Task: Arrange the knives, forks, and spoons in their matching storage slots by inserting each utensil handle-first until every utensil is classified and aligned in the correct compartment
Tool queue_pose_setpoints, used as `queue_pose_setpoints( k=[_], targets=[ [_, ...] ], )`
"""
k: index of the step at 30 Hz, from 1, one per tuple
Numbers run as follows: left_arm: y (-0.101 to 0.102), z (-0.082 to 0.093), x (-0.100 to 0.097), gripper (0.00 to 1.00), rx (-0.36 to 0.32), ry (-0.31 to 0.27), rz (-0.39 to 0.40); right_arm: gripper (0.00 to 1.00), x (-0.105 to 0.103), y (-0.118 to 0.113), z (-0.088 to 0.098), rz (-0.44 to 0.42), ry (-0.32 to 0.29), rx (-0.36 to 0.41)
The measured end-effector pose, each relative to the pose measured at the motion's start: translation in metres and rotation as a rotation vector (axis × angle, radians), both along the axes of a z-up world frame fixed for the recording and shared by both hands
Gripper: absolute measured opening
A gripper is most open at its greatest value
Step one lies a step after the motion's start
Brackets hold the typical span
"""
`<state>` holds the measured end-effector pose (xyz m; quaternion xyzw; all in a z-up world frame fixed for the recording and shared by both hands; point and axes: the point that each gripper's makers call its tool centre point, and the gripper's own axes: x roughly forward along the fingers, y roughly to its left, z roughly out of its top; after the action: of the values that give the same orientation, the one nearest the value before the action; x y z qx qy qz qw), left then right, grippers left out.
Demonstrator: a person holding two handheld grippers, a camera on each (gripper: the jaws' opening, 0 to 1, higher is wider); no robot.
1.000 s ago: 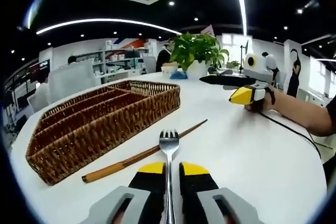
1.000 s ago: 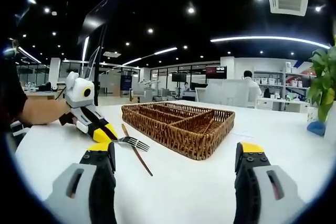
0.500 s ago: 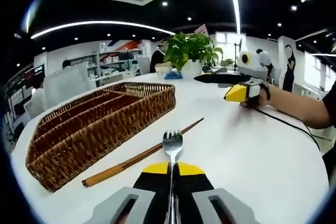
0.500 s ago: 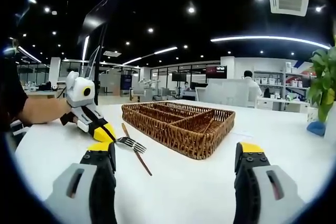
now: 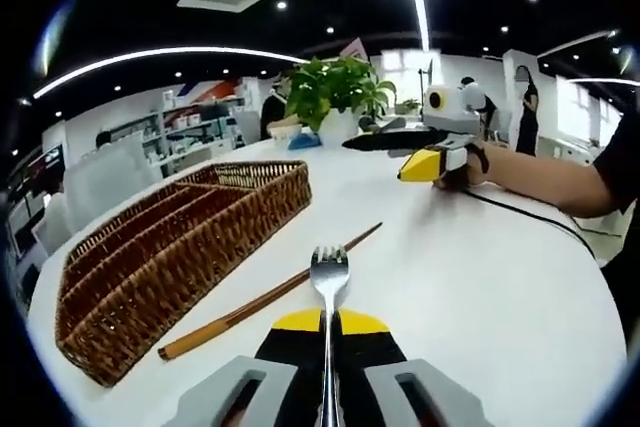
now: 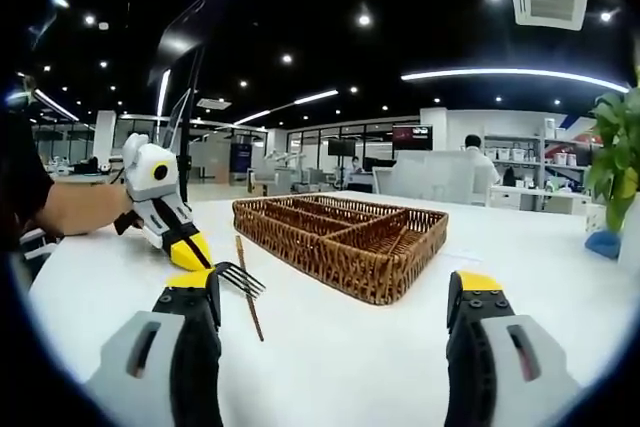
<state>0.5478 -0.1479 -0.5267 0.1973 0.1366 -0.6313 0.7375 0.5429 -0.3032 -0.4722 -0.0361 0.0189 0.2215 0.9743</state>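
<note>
A steel fork point(image 5: 328, 277) sticks out tines-forward from my left gripper point(image 5: 328, 325), which is shut on its handle just above the white table. In the right gripper view the same fork point(image 6: 238, 278) and left gripper point(image 6: 190, 252) hang at the left, tilted upward. The brown wicker cutlery tray point(image 5: 170, 247) with long compartments lies left of the fork; the tray point(image 6: 340, 230) sits mid-table in the right gripper view. My right gripper point(image 6: 335, 297) stands open with nothing between its jaws, and the right gripper point(image 5: 425, 159) is held by a hand at the far right.
A wooden chopstick point(image 5: 270, 292) lies on the table between fork and tray; the chopstick point(image 6: 244, 290) points toward me in the right gripper view. A potted green plant point(image 5: 335, 97) stands at the table's far edge. A black cable point(image 5: 540, 232) trails from the right gripper.
My left gripper has closed on the fork and lifted it slightly off the table, tilting it up. The right gripper has stayed open and still.
</note>
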Motion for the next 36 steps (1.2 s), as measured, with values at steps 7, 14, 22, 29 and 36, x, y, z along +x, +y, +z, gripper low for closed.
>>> queue_pose_setpoints(
  k=[7, 14, 22, 29, 36],
  targets=[
    [-0.001, -0.001, -0.005, 0.01, 0.035, -0.040, -0.059, 0.97, 0.000, -0.001, 0.000, 0.002, -0.001, 0.006],
    [0.001, 0.025, 0.003, 0.01, 0.013, -0.083, -0.050, 0.97, -0.001, 0.000, 0.000, 0.003, -0.001, 0.002],
    [0.008, 0.048, -0.012, 0.01, 0.025, -0.074, -0.135, 0.97, -0.001, -0.001, 0.001, 0.004, -0.004, 0.009],
    [0.013, 0.070, -0.024, 0.01, 0.039, -0.072, -0.181, 0.97, -0.001, -0.002, 0.001, 0.001, -0.006, 0.004],
    [0.016, 0.086, -0.033, 0.01, 0.054, -0.078, -0.208, 0.99, -0.002, -0.001, 0.001, 0.006, -0.005, -0.004]
  ],
)
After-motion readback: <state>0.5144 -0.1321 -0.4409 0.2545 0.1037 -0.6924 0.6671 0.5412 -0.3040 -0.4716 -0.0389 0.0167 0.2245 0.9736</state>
